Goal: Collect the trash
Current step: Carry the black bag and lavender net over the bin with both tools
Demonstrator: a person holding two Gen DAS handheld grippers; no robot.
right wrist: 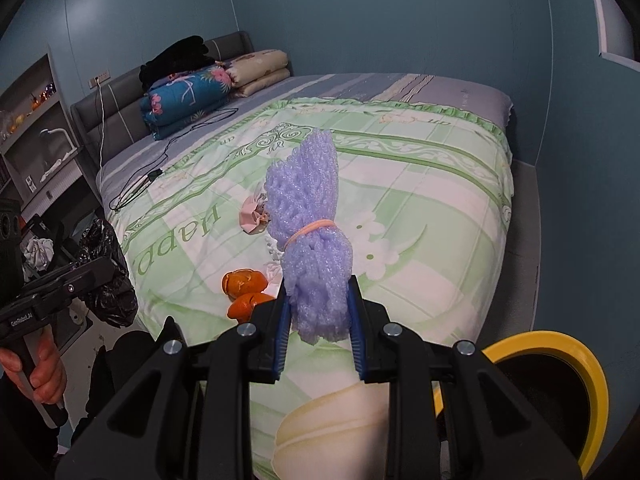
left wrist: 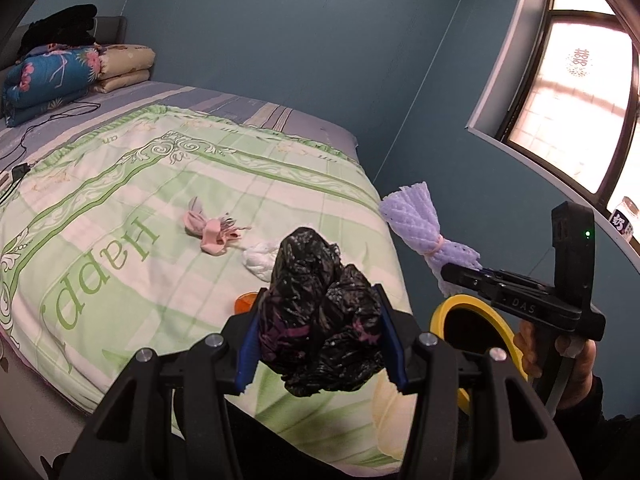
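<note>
Up front in the left wrist view: left gripper (left wrist: 322, 334), blue fingers (left wrist: 249, 344) spread moderately, clamped on a crumpled black plastic bag (left wrist: 320, 316) above the near edge of the bed (left wrist: 120, 184). Beyond the bag on the quilt: white tissue wad (left wrist: 260, 260), pink scrap (left wrist: 212, 232), orange peel (left wrist: 245, 302). Right of the bed: yellow-rimmed bin (left wrist: 444, 312).

Next, right wrist view: right gripper (right wrist: 319, 320), fingers (right wrist: 354, 320) narrowed around a purple foam net bundle (right wrist: 310, 240), upright, tied with a rubber band (right wrist: 310, 230). Left of the bundle on the bed, orange peel; bin at lower right.
</note>
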